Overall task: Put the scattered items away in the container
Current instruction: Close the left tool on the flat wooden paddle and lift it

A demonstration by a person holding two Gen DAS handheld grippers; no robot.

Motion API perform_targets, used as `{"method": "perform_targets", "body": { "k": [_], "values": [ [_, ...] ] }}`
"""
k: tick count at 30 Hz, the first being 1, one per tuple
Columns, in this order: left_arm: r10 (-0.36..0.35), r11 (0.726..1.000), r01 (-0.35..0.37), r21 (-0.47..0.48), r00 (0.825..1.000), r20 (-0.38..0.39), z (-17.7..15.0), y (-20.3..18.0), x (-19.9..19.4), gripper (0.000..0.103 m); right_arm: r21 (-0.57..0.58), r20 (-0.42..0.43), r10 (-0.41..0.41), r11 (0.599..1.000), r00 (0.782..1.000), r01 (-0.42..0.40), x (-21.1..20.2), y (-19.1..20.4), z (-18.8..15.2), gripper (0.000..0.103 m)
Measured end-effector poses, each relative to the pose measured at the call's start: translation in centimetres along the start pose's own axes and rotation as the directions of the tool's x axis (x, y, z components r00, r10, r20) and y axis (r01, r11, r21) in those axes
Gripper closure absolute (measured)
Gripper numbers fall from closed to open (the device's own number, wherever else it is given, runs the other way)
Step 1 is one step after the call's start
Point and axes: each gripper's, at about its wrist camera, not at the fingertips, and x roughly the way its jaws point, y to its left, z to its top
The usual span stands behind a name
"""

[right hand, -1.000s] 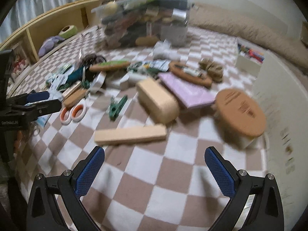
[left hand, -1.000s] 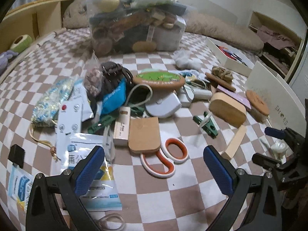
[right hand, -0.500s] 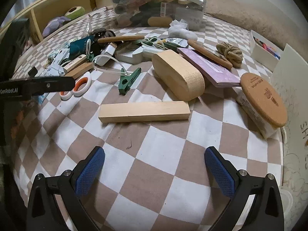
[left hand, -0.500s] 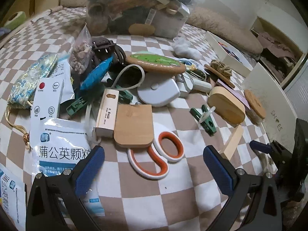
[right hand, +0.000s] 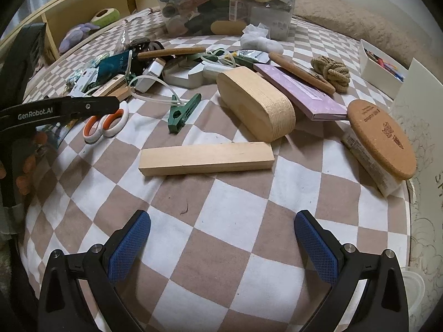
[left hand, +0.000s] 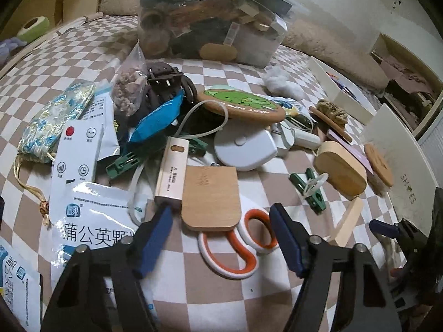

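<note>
Left gripper (left hand: 221,238), jaws half open and empty, straddles the wooden tag (left hand: 209,197) directly ahead, long axis along the approach; right gripper (right hand: 221,244), wide open and empty, stands farther off.

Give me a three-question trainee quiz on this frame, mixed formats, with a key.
1. True or false: the left gripper is shut on the orange-and-white scissors.
2. What lies nearest ahead of the open right gripper: A) long pale wooden block B) knotted tan rope C) round cork lid?
3. Fill in: the flat tan wooden tag lies over the scissors' ____.

Key: 1 false, open around them; 2 A; 3 blades.
</note>
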Motion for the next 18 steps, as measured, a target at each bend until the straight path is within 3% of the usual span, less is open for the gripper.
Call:
{"method": "perform_targets", "body": {
  "k": [3, 6, 18],
  "values": [
    [0.018, 1.0, -0.018, 0.009, 1.0, -0.006, -0.1, -0.2, 0.0, 0.053, 0.001, 0.002, -0.002, 1.0, 1.0, 0.002, 0.0, 0.0, 0.1, 0.0],
    [0.032, 0.999, -0.032, 0.011, 0.999, -0.011, -0.2, -0.2, 0.0, 0.061, -0.009, 0.005, 0.001, 1.0, 1.0, -0.001, 0.2, -0.1, 0.4, 0.0],
    [0.049, 0.997, -0.047, 0.055, 0.999, -0.023, -2.4, -1.4, -2.7, 0.061, -0.015, 0.0, 0.024, 1.0, 1.0, -0.024, 0.9, -0.2, 1.9, 0.0]
  ]
}}
